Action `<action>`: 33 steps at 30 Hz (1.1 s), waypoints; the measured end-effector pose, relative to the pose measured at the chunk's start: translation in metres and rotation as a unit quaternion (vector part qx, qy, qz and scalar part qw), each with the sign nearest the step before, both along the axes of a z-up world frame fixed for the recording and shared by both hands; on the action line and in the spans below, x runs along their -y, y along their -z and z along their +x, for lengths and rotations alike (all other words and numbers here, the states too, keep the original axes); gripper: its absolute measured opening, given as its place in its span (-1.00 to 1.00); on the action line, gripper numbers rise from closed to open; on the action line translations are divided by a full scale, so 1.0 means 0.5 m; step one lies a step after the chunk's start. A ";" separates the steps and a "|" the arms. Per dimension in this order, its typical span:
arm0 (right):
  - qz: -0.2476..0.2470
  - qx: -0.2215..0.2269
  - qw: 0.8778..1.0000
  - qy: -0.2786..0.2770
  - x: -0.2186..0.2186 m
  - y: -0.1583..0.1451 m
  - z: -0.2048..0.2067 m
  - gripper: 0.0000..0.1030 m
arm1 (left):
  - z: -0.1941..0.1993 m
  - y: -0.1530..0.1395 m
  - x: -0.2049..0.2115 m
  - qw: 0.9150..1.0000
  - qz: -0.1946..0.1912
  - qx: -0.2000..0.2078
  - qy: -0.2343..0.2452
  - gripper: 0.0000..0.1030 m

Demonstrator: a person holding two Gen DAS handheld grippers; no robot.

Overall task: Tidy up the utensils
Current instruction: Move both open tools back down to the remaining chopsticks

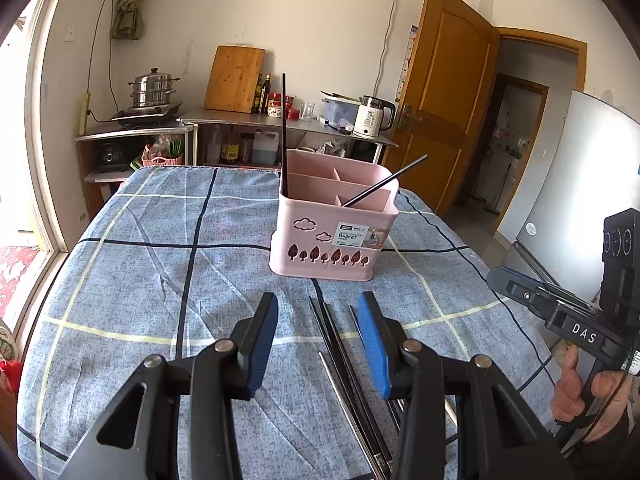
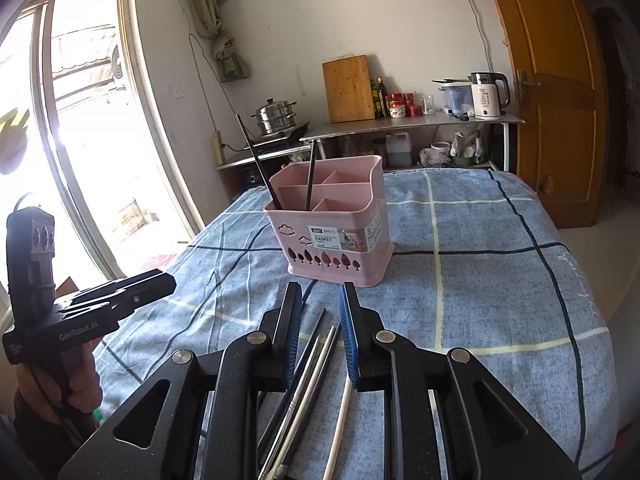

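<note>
A blue checked cloth [image 1: 132,280] covers the table in a small kitchen, with a steel counter [image 2: 416,122] along the back wall that carries a steamer pot [image 2: 276,116], a bamboo cutting board [image 2: 348,88] and a white electric kettle [image 2: 488,94]. On the cloth stands a pink utensil basket [image 1: 332,240] with several compartments. Two black chopsticks are already in it: one upright chopstick [image 1: 284,132] at the basket's left wall and one leaning chopstick [image 1: 384,181] that tilts to the right in the left wrist view. In front of the basket, a loose bundle of chopsticks [image 2: 316,364], dark, metal and pale ones, lies flat on the cloth.

The left gripper [image 1: 318,344] hovers over the cloth with its jaws wide apart and holds nothing; the bundle lies just below, between its fingers and toward the right one. The right gripper [image 2: 320,334] is also spread apart, and the chopsticks lie between its blue pads [image 2: 347,336] without being clamped.
</note>
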State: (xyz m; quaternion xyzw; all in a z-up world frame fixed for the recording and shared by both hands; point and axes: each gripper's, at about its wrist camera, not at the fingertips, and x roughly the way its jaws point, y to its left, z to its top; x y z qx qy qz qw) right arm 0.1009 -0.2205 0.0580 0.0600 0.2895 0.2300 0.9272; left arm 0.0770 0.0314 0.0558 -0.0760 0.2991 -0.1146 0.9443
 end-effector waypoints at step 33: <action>-0.087 -0.159 0.983 -0.017 -0.102 0.176 0.193 -0.73 | 0.229 0.178 0.070 0.984 0.023 -0.173 0.032 -0.40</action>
